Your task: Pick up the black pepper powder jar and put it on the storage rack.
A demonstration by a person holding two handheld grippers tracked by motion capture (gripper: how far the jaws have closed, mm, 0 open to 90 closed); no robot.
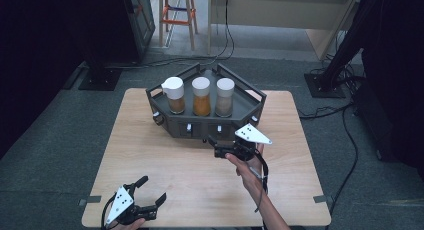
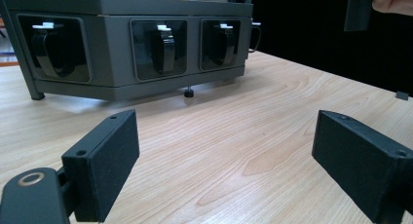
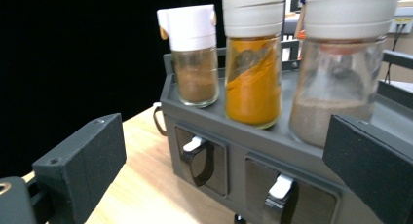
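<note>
A dark grey rack (image 1: 205, 121) is sitting at the 12 o'clock end of the pale wooden worktop (image 1: 165, 165), carrying three spice jars in a row on its top tray. Seen from the high view, the brown jar (image 1: 174, 95) with a white cap is standing at the 9 o'clock end of the row, the orange jar (image 1: 201, 97) is standing in the middle, and the grey jar (image 1: 225, 97) is standing at the 3 o'clock end; all three are upright and just beside one another. The right gripper (image 1: 216, 142) is hovering just off the rack's front wall, toward 5 o'clock from the grey jar, with its jaws standing open and nothing between them. In the right gripper view the jaws are framing the jars and the rack's front, where black latches (image 3: 200, 158) with white tabs are sitting in recessed windows. The left gripper (image 1: 149, 192) is lying low near the worktop's 7 o'clock corner, well apart from the rack, and its jaws are also standing open and empty. In the left gripper view its pads (image 2: 104, 160) are hanging just above the wood, pointing toward the rack's front with its three windows.
</note>
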